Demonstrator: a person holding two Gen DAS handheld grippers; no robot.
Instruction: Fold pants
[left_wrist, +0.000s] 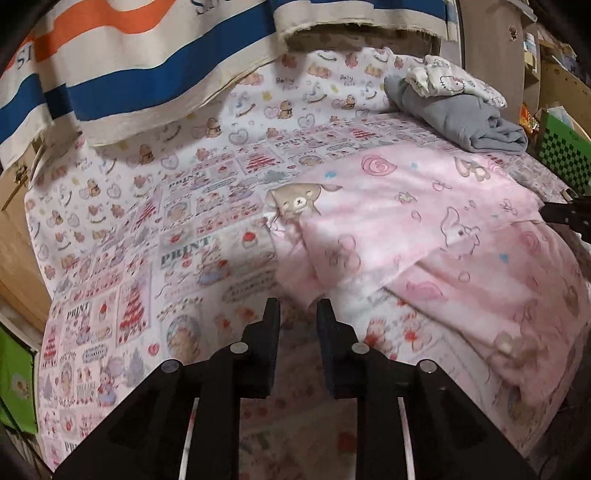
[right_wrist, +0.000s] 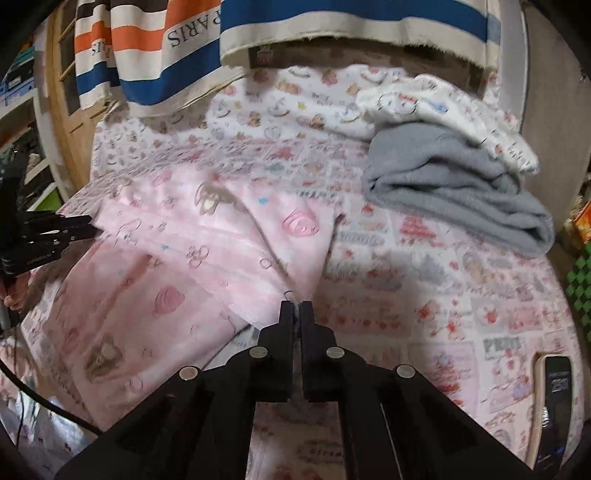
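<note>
Pink pants (left_wrist: 424, 236) with cartoon prints lie partly folded on the right half of a printed bedsheet (left_wrist: 147, 240). My left gripper (left_wrist: 298, 306) hovers low over the sheet at the pants' near left corner. Its jaws stand a little apart, only sheet shows between them, and the cloth lies just past the tips. My right gripper (right_wrist: 295, 308) is shut on the near edge of the pants (right_wrist: 207, 251), with a sliver of fabric pinched between its tips. The right wrist view also shows the left gripper (right_wrist: 88, 227) at the pants' left edge, held by a hand (right_wrist: 14, 291).
A folded grey garment (right_wrist: 454, 192) with a white cartoon-print cloth (right_wrist: 443, 107) on top sits at the far right of the bed. A striped towel (left_wrist: 147, 66) hangs over the far side. A dark handset (right_wrist: 554, 398) lies near right. A green crate (left_wrist: 565, 147) stands beside the bed.
</note>
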